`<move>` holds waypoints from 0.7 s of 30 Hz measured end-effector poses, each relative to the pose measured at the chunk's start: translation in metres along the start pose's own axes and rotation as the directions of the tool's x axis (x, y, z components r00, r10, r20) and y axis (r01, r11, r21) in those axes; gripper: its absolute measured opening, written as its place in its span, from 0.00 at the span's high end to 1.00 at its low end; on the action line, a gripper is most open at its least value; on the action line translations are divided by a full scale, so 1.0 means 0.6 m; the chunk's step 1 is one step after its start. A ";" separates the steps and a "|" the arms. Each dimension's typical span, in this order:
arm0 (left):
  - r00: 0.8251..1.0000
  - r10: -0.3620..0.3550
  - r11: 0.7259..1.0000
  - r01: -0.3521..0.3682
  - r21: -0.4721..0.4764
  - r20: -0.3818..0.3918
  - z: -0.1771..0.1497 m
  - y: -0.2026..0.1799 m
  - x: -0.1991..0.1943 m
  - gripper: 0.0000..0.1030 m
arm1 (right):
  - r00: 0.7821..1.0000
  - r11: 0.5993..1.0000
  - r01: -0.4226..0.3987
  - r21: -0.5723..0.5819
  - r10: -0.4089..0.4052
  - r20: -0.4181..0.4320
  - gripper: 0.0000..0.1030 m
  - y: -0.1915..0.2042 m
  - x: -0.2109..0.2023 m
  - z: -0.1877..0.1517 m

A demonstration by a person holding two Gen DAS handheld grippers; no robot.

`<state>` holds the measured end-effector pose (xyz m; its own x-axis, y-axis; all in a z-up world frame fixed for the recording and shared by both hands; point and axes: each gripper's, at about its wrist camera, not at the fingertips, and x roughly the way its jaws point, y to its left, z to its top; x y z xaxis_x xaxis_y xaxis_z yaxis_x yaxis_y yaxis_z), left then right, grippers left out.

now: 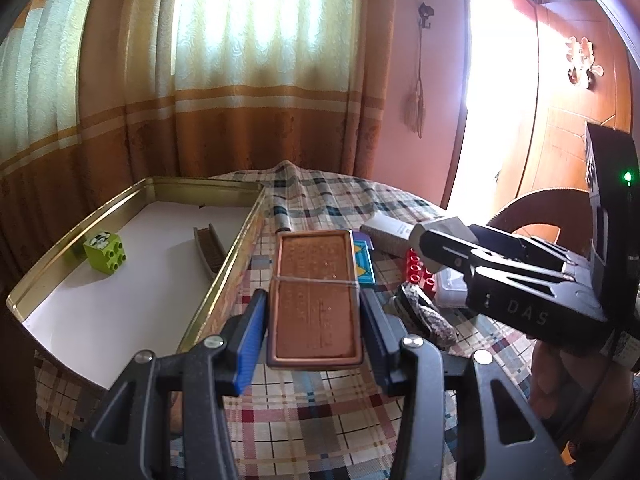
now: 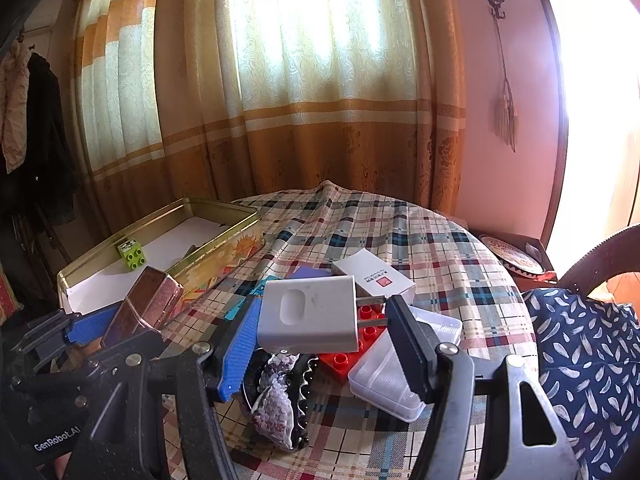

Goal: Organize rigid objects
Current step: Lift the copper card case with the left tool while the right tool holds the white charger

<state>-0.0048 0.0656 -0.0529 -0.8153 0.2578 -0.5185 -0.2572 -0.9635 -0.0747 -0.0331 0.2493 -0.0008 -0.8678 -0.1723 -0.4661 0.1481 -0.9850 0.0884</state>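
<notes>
My left gripper [image 1: 314, 320] is shut on a flat copper-coloured tin with a rubber band [image 1: 314, 300], held above the plaid tablecloth just right of the open gold tin box [image 1: 240, 236]. The box holds a green toy brick [image 1: 105, 250] and a brown comb [image 1: 210, 252]. My right gripper [image 2: 320, 328] is shut on a white plug charger [image 2: 308, 316], its metal prongs against the right finger, held above the pile. The copper tin [image 2: 146, 304] and gold box [image 2: 224, 244] also show in the right wrist view.
On the table lie a red brick plate [image 2: 362, 340], a white ribbed case [image 2: 394, 380], a white carton [image 2: 374, 276], a beaded hair clip [image 2: 276, 400] and blue cards [image 1: 362, 264]. A chair with patterned blue fabric [image 2: 584, 360] stands at right.
</notes>
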 end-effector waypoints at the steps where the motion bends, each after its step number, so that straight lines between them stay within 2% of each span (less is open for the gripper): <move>1: 1.000 0.000 1.000 0.000 -0.001 0.002 0.000 0.000 -0.001 0.56 | 1.000 1.000 0.000 -0.001 0.000 0.002 0.36 0.000 -0.001 0.000; 21: 0.999 0.009 1.000 -0.008 -0.010 0.051 -0.004 0.004 -0.016 0.56 | 1.000 1.000 0.001 -0.019 0.000 0.025 0.36 0.005 -0.008 0.001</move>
<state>0.0039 0.0609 -0.0501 -0.8431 0.2525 -0.4747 -0.2450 -0.9663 -0.0788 -0.0288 0.2469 0.0024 -0.8794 -0.1718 -0.4440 0.1566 -0.9851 0.0711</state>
